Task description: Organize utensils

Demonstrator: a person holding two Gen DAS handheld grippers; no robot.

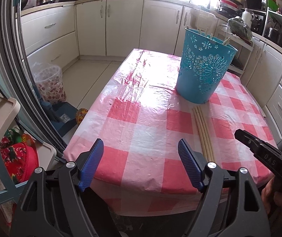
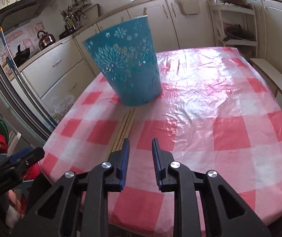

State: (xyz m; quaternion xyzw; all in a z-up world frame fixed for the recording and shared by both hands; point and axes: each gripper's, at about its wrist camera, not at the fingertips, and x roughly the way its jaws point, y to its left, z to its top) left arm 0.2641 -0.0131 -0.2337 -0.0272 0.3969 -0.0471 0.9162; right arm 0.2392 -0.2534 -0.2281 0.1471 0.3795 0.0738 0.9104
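Scene: I hold two grippers over a kitchen table (image 1: 121,122) covered in a pink-and-white checked cloth, with chopsticks still to be sorted.

Left gripper (image 1: 141,163): its blue-padded jaws stand wide apart and hold nothing, and it hangs at the near table edge, left of the sticks.

Right gripper (image 2: 140,151): its jaws are parted with a narrow gap and hold nothing, and it sits just right of the sticks' near ends.

Chopsticks (image 1: 203,132): a tight bundle lies flat on the cloth, far tips nearly touching the foot of the bin.

Teal bin (image 1: 204,67): it stands on the table beyond the sticks, and pale stick ends show above its rim.

Step in hand, as I judge it: picking from the loose bundle with the right gripper.

How I would do it well: shift left until the jaws straddle the sticks, come down low, grip across their width near the thick ends, lift level, then tip them tips-first into the bin without knocking it.

Risk: the light bin may slide on the glossy plastic cover.

Count: two grippers, one bin, four sticks in the lying bundle as far as I can separate them; those in the bin I cannot count.
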